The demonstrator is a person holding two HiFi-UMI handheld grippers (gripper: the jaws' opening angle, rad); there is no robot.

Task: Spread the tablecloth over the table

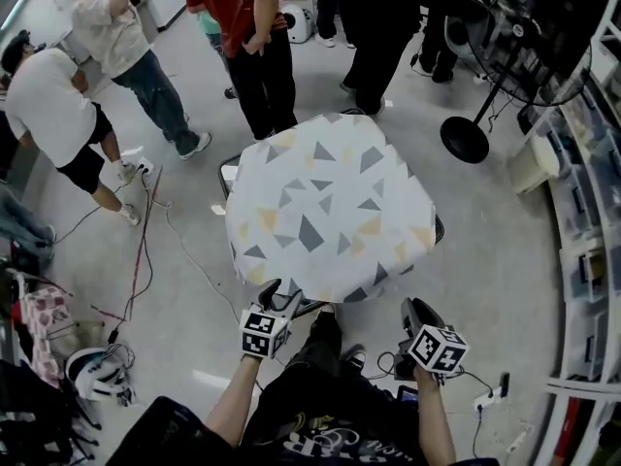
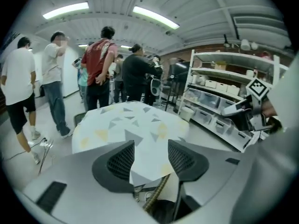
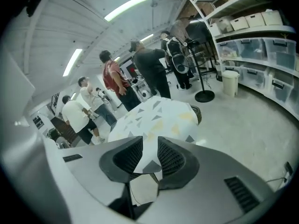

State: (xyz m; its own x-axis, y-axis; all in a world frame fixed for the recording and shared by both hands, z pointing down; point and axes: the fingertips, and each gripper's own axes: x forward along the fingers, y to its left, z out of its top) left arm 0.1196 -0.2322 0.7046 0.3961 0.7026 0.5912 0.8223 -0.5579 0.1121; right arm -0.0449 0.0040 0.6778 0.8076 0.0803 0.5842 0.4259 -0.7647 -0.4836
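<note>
Cloth (image 1: pixel 325 212) already covered the worktop (image 1: pixel 439 229), corners hanging, so left tool (image 2: pixel 150 160) & right tool (image 3: pixel 149 155) hovered by its near edge, jaws apart, gripping nothing.

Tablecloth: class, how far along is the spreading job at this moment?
Done: the triangle-patterned tablecloth drapes over the table, edges hanging all round. In hand: nothing; the left hand-held gripper and right hand-held gripper both stand open, neither gripping the cloth. Left: at most, evening out the overhang.
</note>
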